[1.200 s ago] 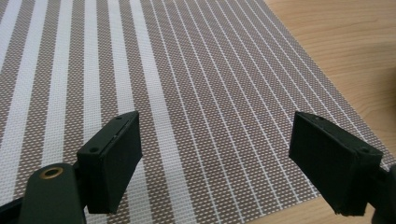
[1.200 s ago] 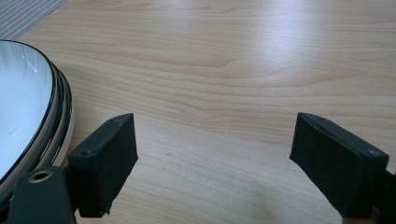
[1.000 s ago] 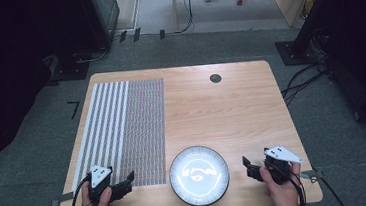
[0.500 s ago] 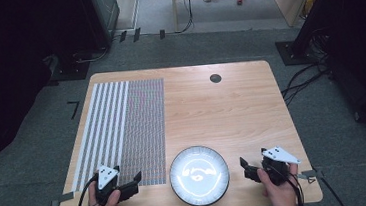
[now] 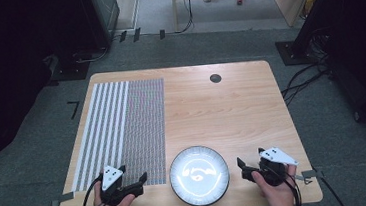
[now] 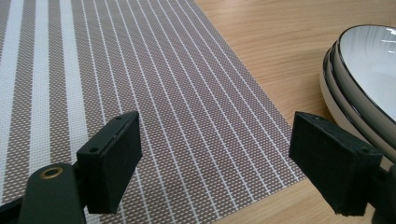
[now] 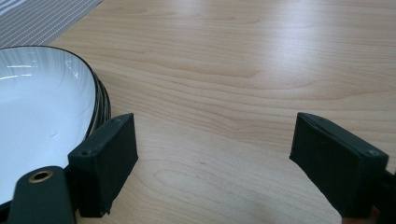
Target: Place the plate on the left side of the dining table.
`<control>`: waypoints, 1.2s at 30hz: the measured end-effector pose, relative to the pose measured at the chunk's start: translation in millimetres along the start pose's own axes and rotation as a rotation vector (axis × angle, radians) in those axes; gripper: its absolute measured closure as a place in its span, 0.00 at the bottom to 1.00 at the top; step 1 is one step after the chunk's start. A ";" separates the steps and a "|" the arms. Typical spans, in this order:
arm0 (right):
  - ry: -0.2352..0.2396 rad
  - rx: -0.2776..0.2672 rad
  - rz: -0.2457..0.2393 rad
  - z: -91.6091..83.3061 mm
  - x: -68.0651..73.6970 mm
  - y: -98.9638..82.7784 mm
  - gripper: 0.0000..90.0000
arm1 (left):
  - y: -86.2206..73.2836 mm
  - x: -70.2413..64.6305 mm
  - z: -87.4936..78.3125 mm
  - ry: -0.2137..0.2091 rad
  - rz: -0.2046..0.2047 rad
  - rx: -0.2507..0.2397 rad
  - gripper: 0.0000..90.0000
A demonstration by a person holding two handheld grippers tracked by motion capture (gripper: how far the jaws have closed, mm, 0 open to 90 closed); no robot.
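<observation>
A stack of white plates [image 5: 199, 175] with thin black rims sits on the wooden table [image 5: 232, 113] near its front edge. My left gripper [image 5: 133, 174] is just left of the stack, over the near corner of the striped placemat [image 5: 122, 123], open and holding nothing. In the left gripper view the gripper [image 6: 219, 156] points over the placemat [image 6: 140, 84], with the plates [image 6: 369, 70] at the right. My right gripper [image 5: 242, 169] is just right of the stack, open and holding nothing. In the right gripper view the gripper [image 7: 212, 158] looks over bare wood, its left jaw close beside the plates [image 7: 37, 107].
A small black round insert [image 5: 215, 78] sits in the tabletop near the far edge. A corner of the placemat [image 7: 37, 18] appears far left in the right gripper view. Cables and dark equipment stand on the carpet around the table.
Both hands have crept inward toward the plates: the left gripper a little to the right, the right gripper a little to the left. The plates have not moved.
</observation>
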State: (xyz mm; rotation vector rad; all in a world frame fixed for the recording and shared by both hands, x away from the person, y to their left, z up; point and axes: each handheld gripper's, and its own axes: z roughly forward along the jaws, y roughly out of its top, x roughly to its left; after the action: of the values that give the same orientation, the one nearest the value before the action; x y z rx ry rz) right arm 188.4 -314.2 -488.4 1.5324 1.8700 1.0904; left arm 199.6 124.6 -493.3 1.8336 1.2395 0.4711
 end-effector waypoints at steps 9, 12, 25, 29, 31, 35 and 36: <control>-0.003 -0.049 0.020 -0.9 9.4 2.4 0.26 | 2.5 -9.2 2.6 -0.033 -0.004 -0.005 0.18; -0.005 -0.073 0.045 -2.7 11.3 3.9 0.30 | 2.7 -12.0 2.9 -0.042 0.002 -0.007 0.19; 0.045 -0.080 0.054 -4.9 22.7 5.8 0.44 | 1.0 -28.5 7.3 -0.101 0.022 0.004 0.25; 0.068 -0.064 0.059 -3.6 25.4 5.4 0.52 | 0.3 -31.8 7.9 -0.124 0.024 0.007 0.28; 0.088 -0.057 0.045 -2.4 27.5 4.2 0.58 | -0.3 -34.1 8.8 -0.135 0.029 0.014 0.29; 0.111 -0.050 0.002 0.5 33.4 1.2 0.63 | -1.3 -38.0 9.7 -0.148 0.036 0.021 0.34; 0.117 -0.045 -0.001 1.2 34.1 0.9 0.64 | -1.5 -39.2 10.1 -0.154 0.037 0.023 0.34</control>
State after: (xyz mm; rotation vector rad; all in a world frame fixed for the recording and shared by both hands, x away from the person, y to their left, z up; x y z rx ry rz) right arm 181.2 -281.1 -484.4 1.4708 1.9087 1.2370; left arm 188.7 85.6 -494.5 1.8774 1.1126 0.3300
